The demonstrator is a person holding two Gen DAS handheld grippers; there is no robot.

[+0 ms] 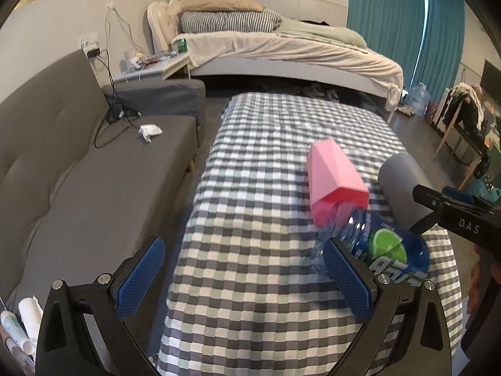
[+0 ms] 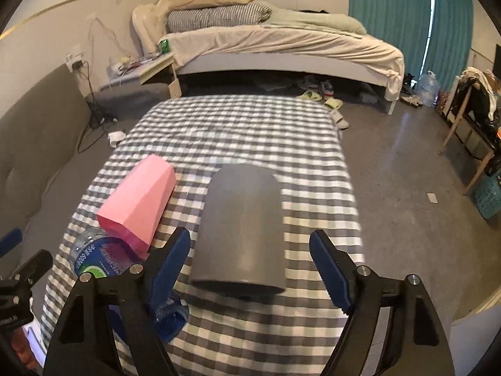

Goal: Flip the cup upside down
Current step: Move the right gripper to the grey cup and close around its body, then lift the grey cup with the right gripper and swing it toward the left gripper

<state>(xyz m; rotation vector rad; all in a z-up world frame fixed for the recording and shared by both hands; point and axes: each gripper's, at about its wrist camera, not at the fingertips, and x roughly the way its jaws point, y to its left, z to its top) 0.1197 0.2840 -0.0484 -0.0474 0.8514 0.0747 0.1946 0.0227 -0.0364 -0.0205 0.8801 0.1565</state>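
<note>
Right wrist view: our right gripper [image 2: 250,269] gapes wide, holding nothing — the grey cup [image 2: 241,228] lies ahead between its fingers, long axis pointing away; left gripper [image 1: 244,275] open, empty, farther off.

"DAS" — on the right gripper [image 1: 460,216].

Bare checked tablecloth [image 2: 238,125] fills the upper centre of the right wrist view. At lower centre a grey cylindrical cup [image 2: 241,225] lies on its side; at left a pink faceted cup [image 2: 137,203] and a clear plastic bottle with blue label [image 2: 103,257] block passage.
</note>
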